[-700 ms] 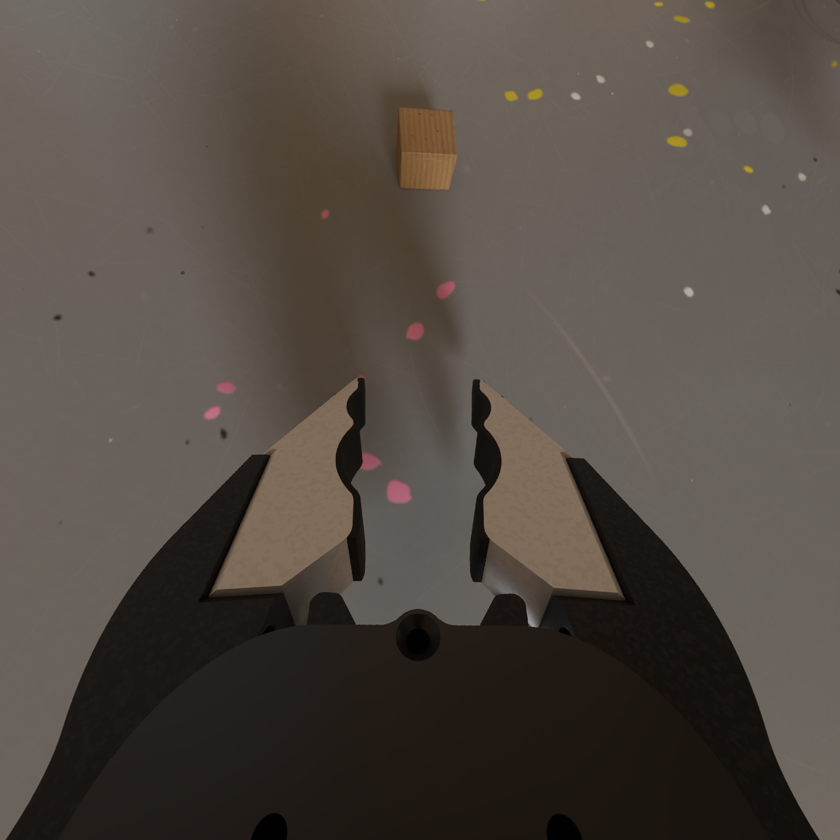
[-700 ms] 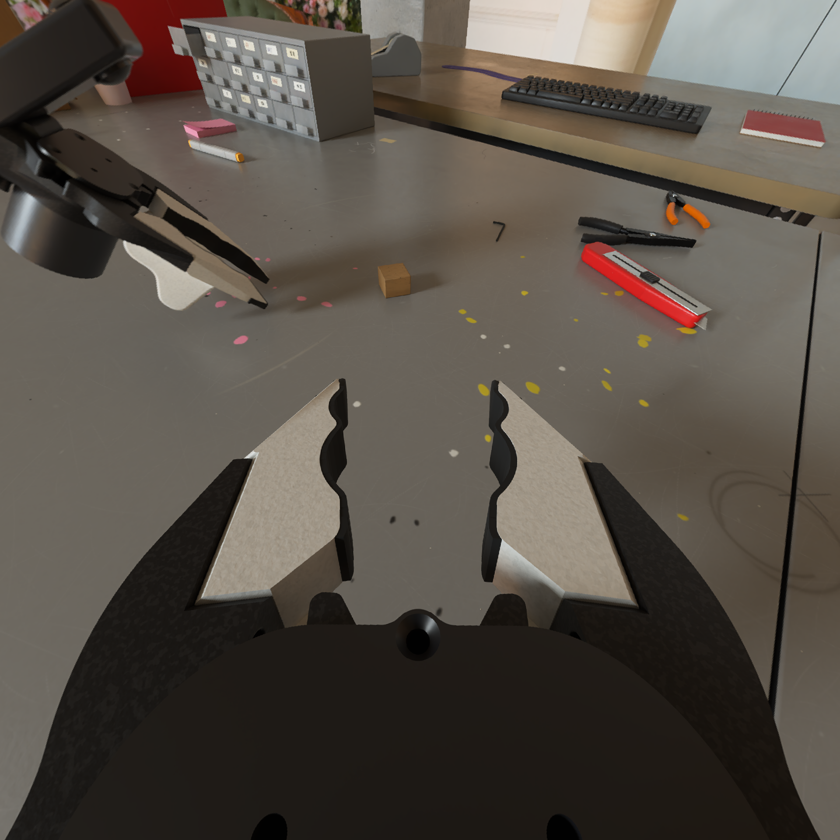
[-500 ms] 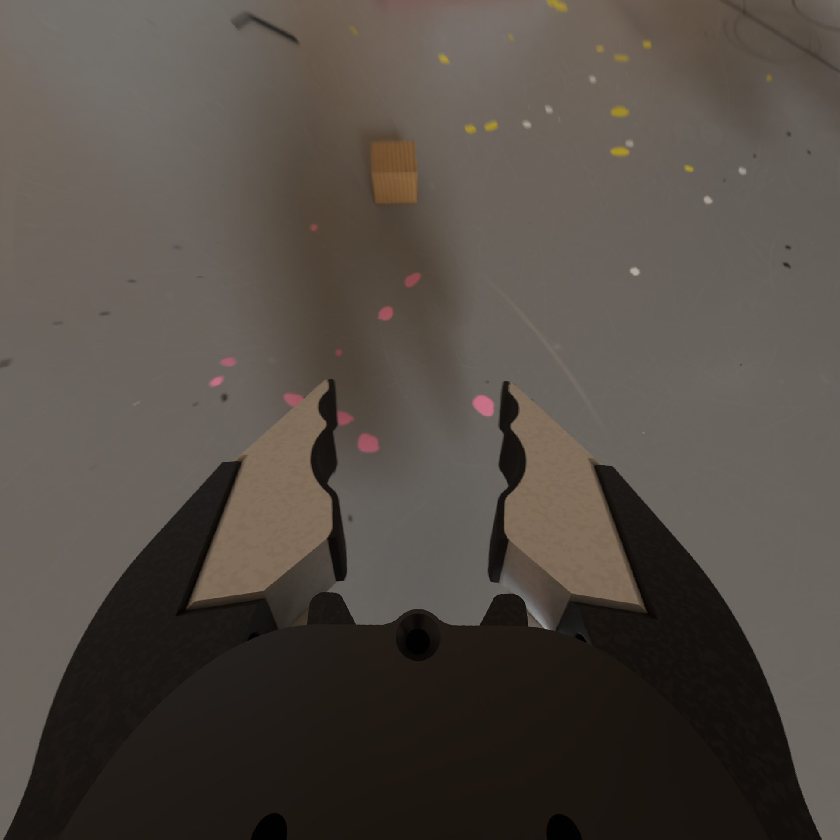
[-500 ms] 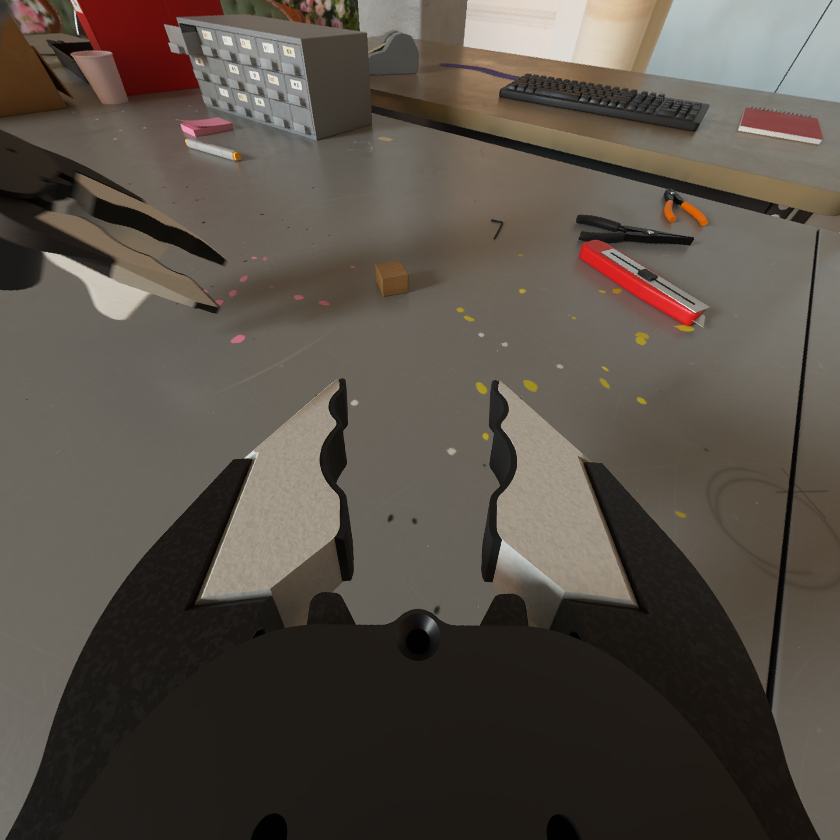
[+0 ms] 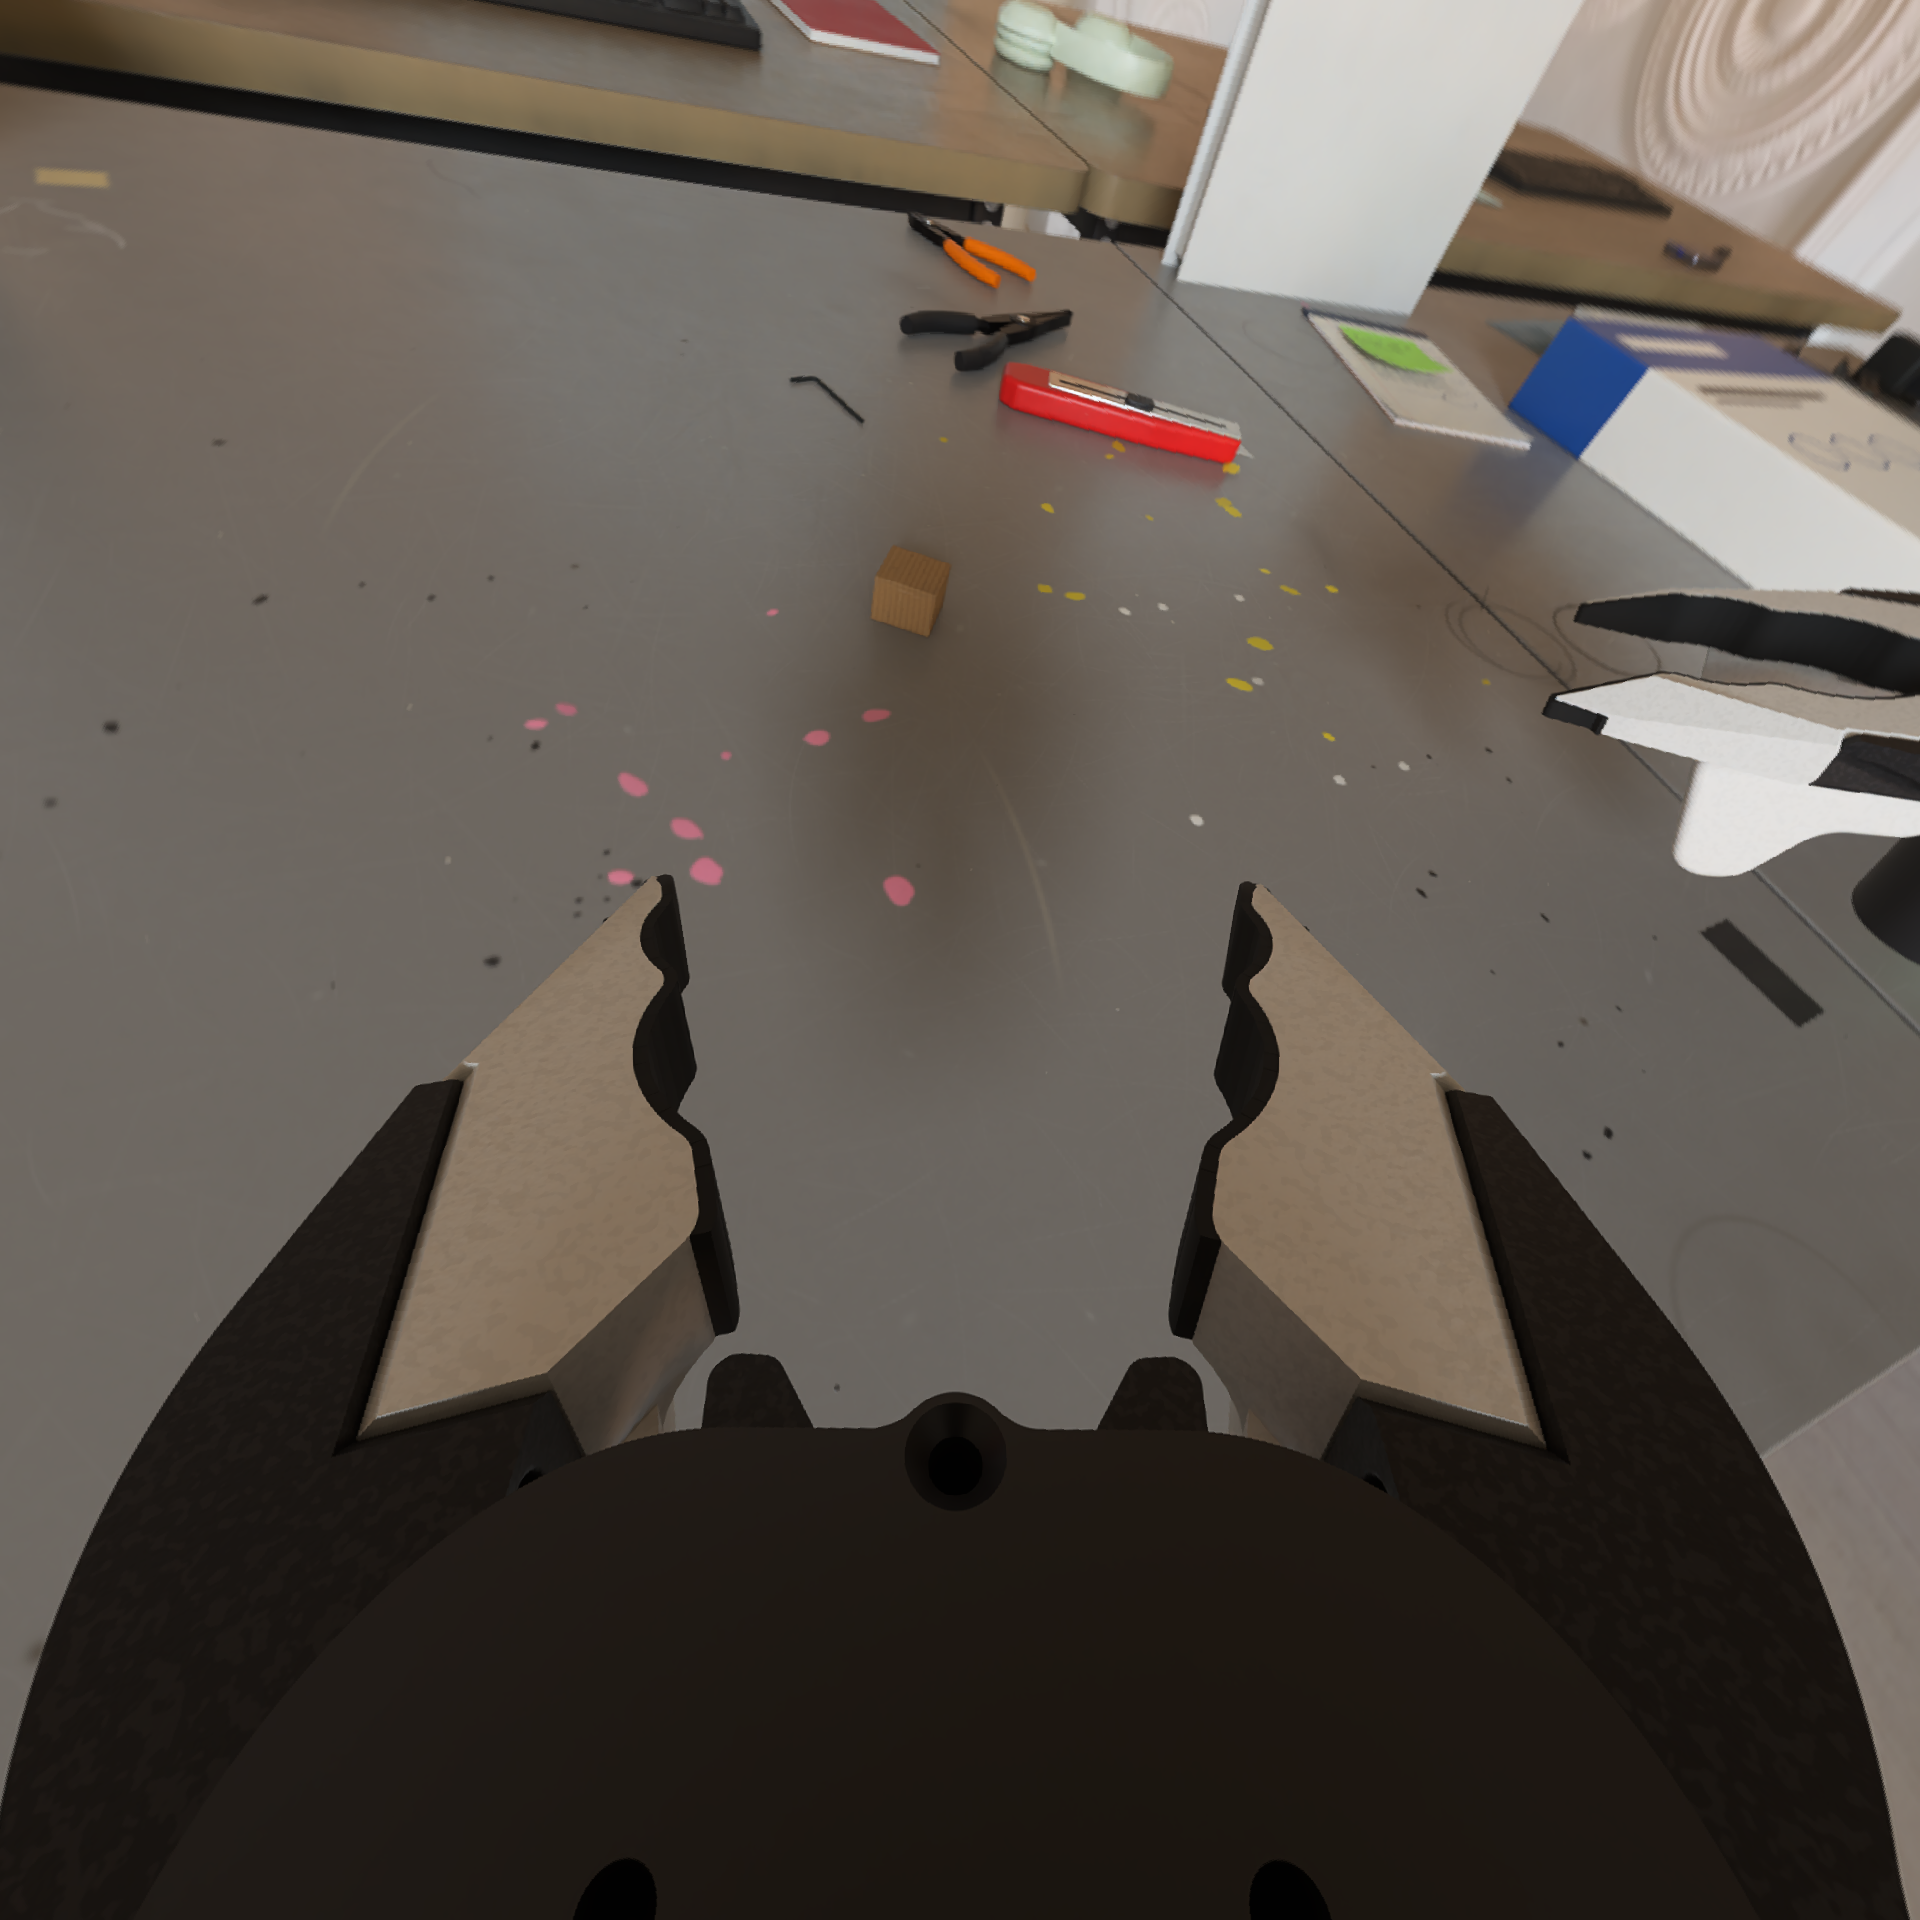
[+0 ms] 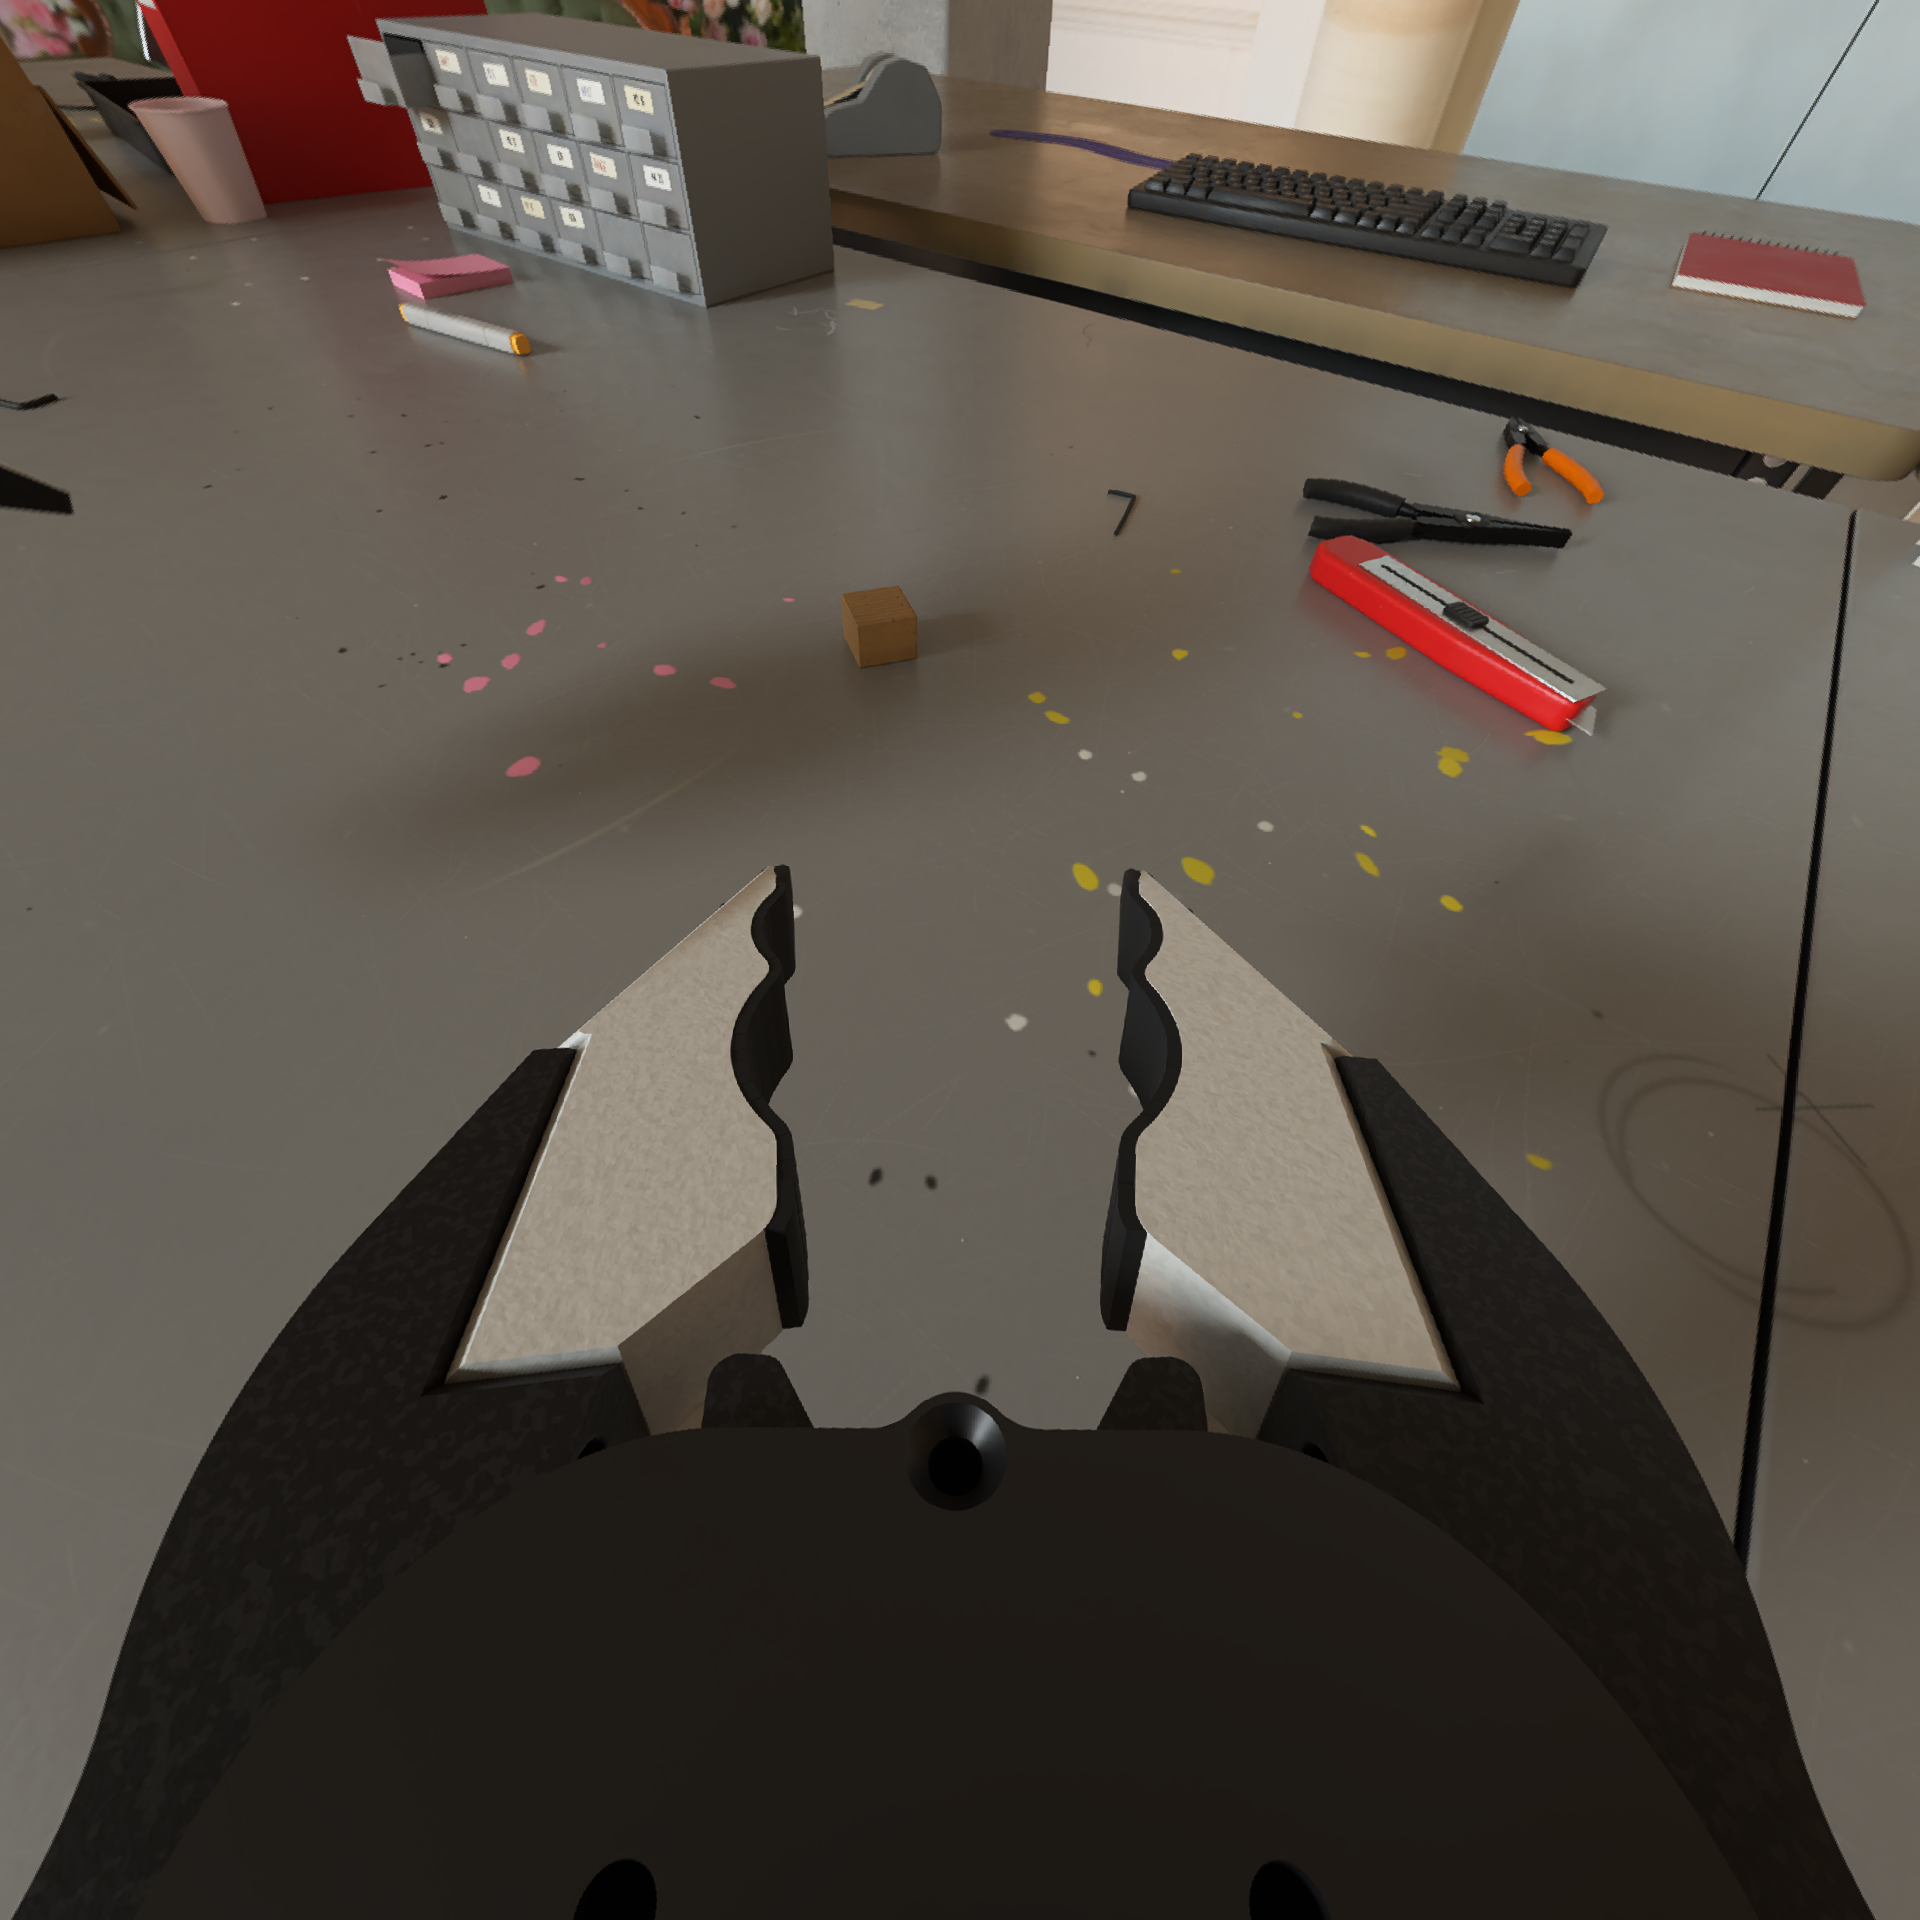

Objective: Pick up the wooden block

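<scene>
The left gripper is hovering with its fingers spread wide and empty, the right gripper likewise parted and idle, so the approach looks barely begun. The grey table is offering open room ahead, its seam lying off to the right. The wooden block is sitting well ahead, slightly left of centre; the next move calls for advancing and straddling it.

- Block: small light-brown wooden cube, visible grain, edges intact.
- Pose: flat on one face, upright, turned slightly so a corner faces the left wrist view.
- Location: on the grey table, standing free, nothing touching it.
</scene>
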